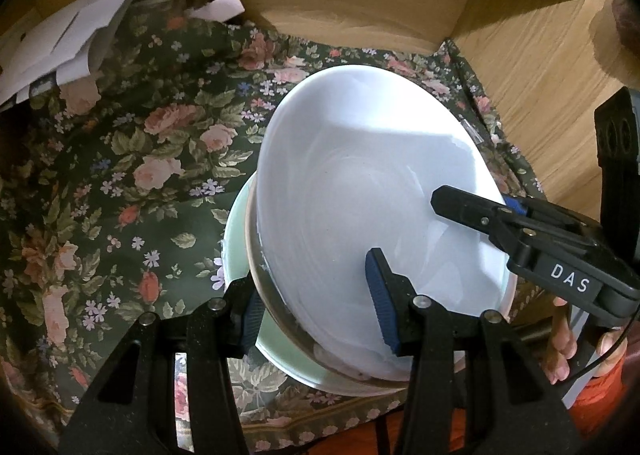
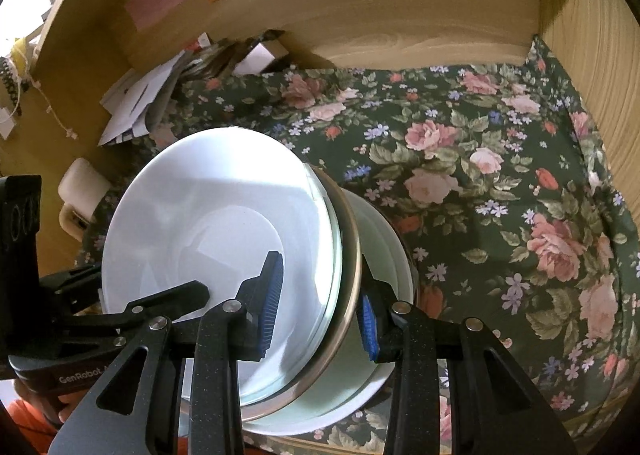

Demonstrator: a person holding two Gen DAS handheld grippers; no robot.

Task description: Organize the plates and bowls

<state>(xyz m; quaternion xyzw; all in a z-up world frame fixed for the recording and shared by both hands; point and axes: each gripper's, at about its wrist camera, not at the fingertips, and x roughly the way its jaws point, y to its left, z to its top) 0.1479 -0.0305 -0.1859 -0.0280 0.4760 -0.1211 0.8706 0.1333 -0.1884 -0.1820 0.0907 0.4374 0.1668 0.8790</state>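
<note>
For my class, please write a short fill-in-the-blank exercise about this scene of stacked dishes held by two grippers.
1. The tablecloth under the dishes has a ____ pattern.
2. The top white plate in the stack is gripped by ____ grippers: the left gripper and the right gripper.
3. The pads on the gripper fingers are ____ in colour.
4. A pile of white ____ lies in the far left corner.

Missing words: floral; two; blue; papers
</note>
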